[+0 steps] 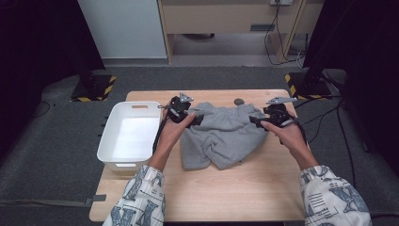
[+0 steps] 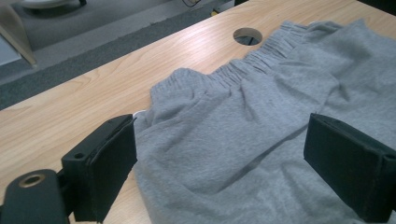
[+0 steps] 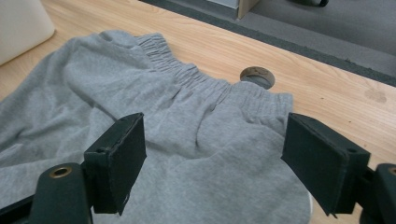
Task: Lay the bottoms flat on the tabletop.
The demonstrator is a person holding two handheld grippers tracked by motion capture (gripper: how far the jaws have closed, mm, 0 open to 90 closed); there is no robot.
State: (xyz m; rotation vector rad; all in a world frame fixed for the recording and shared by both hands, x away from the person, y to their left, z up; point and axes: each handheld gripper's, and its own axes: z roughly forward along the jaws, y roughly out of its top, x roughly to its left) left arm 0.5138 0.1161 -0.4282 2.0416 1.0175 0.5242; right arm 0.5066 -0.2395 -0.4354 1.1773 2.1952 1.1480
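Observation:
A pair of grey shorts point(image 1: 220, 135) lies spread on the wooden table point(image 1: 207, 188), its gathered waistband point(image 2: 243, 65) toward the far edge. My left gripper point(image 1: 195, 117) is over the shorts' left waist corner, jaws wide apart above the cloth point(image 2: 224, 154), which lies loose under them. My right gripper point(image 1: 256, 121) hovers at the right waist corner, jaws also spread with slack grey fabric point(image 3: 210, 154) below and nothing pinched.
A white plastic bin point(image 1: 129, 134) stands at the table's left edge, beside my left hand. A round cable hole point(image 1: 239, 101) sits in the tabletop just behind the waistband. Bare wood stretches along the near side.

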